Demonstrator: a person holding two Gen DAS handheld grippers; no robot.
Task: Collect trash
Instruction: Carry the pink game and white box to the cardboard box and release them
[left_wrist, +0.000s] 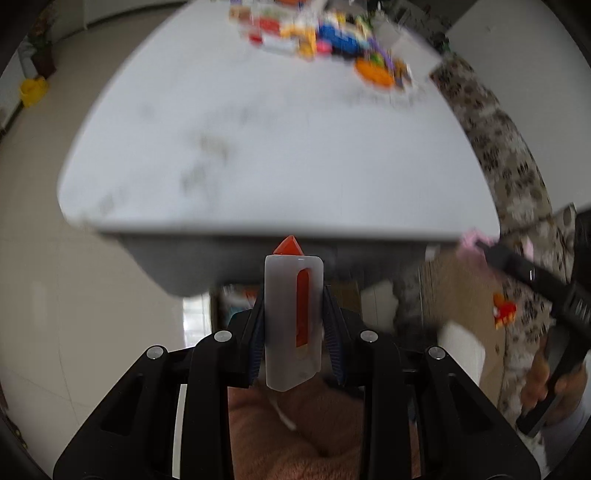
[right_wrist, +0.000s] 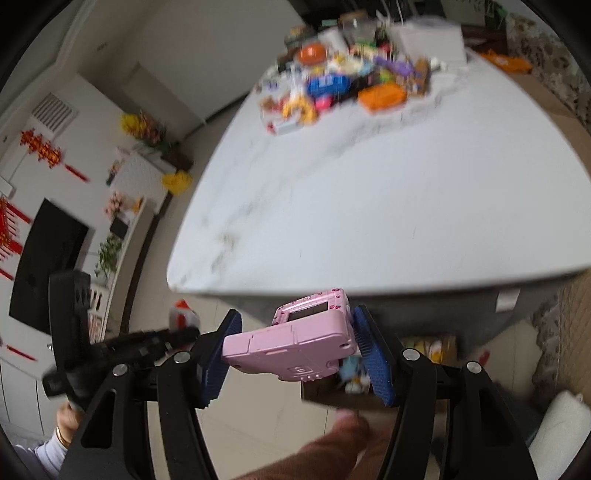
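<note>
Your left hand-held gripper (left_wrist: 294, 317) clamps a stiff, light white case (left_wrist: 294, 321); your right hand-held gripper (right_wrist: 295, 350) pinches a rigid, slippery pink toy (right_wrist: 295, 343), both off the tabletop (left_wrist: 277, 147) edge.

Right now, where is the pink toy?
The pink toy is clamped in the right claw, off the near edge of the white table; seen in the right wrist view.

We see soft, even daylight in both views, no hard glare; the table (left_wrist: 277, 147) and the far pile of clutter (right_wrist: 351, 77) smear with motion blur; only the near fingers (left_wrist: 334, 332) stay fairly sharp; fisheye bending curves the edges, corners vignetted black.
</note>
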